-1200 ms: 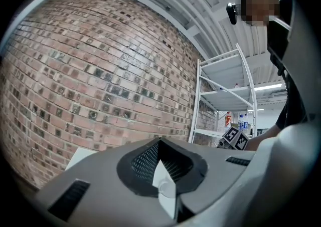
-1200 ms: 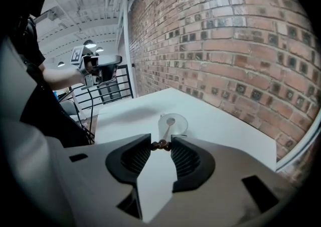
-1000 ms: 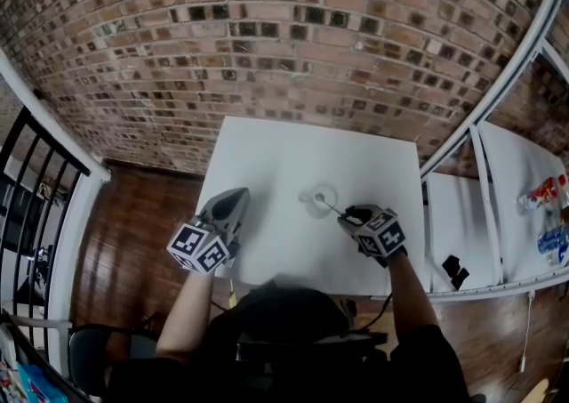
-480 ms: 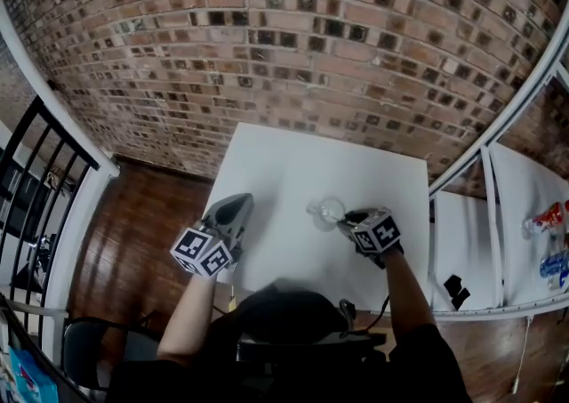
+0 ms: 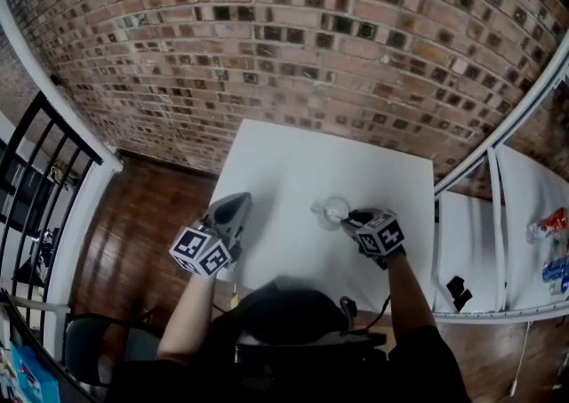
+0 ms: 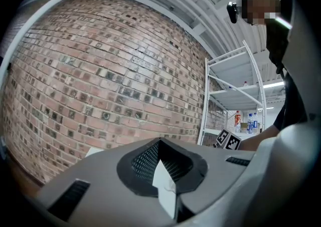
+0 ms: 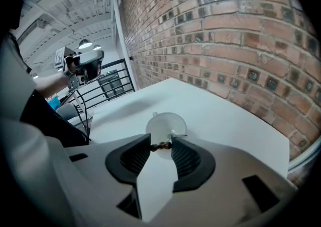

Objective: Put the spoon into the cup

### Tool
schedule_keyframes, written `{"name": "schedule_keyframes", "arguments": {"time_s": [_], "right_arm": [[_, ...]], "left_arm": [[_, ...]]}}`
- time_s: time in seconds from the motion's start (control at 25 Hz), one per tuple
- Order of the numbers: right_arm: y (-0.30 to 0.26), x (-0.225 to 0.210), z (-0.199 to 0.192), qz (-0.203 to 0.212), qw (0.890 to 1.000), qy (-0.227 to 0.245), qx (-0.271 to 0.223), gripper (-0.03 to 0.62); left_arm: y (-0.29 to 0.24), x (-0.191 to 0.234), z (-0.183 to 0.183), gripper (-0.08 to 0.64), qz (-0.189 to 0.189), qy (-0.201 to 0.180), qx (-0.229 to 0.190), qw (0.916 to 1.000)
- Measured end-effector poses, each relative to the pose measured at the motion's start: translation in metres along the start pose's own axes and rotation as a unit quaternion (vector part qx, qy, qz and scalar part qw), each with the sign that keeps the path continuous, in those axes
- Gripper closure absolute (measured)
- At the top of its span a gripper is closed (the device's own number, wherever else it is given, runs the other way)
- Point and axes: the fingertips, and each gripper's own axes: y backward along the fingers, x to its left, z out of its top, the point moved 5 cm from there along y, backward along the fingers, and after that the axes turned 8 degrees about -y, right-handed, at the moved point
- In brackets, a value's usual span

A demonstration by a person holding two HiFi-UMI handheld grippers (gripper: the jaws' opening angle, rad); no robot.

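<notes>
Our right hand-held gripper (image 7: 161, 145), its jaws just eased wider, clamps the spoon (image 7: 158, 146) above the cup (image 7: 166, 123) at mid-frame; our left hand-held gripper (image 6: 160, 143) has its jaws together.

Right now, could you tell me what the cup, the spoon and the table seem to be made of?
Cup: probably frosted glass or plastic; milky, translucent walls.
Spoon: thin shiny stem looks metal; handle end carries glossy dark brown beads, perhaps wood or stone.
Table: smooth matte white top, likely laminate or painted board.
</notes>
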Motion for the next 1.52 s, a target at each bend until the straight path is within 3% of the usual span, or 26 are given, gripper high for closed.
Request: {"name": "schedule_keyframes", "arguments": {"time_s": [0.36,0.6,0.72,0.84,1.0,1.32,1.52], "right_arm": [[0.005,0.000,-0.003,-0.017,0.999,-0.008,-0.035,0.411],[0.033,0.008,0.011,-0.023,0.992,-0.028,-0.118,0.447],[0.055,0.015,0.017,-0.018,0.980,-0.054,-0.192,0.496],[0.082,0.017,0.017,-0.019,0.959,-0.096,-0.266,0.586],[0.116,0.017,0.009,-0.029,0.932,-0.133,-0.336,0.588],[0.162,0.015,-0.010,-0.109,0.889,-0.162,-0.414,0.589],[0.169,0.021,-0.021,-0.150,0.878,-0.149,-0.430,0.590]], "left_arm": [[-0.005,-0.002,0.000,0.557,-0.015,0.002,0.001,0.9999],[-0.010,-0.006,0.002,0.557,-0.032,-0.001,0.001,0.9995],[-0.016,-0.012,0.002,0.557,-0.049,0.001,0.003,0.9988],[-0.021,-0.021,0.000,0.557,-0.068,0.004,0.006,0.9977],[-0.023,-0.031,0.002,0.557,-0.088,0.005,0.006,0.9961],[-0.019,-0.043,0.009,0.557,-0.106,0.010,-0.005,0.9943],[-0.006,-0.037,0.011,0.557,-0.098,0.010,-0.016,0.9950]]}}
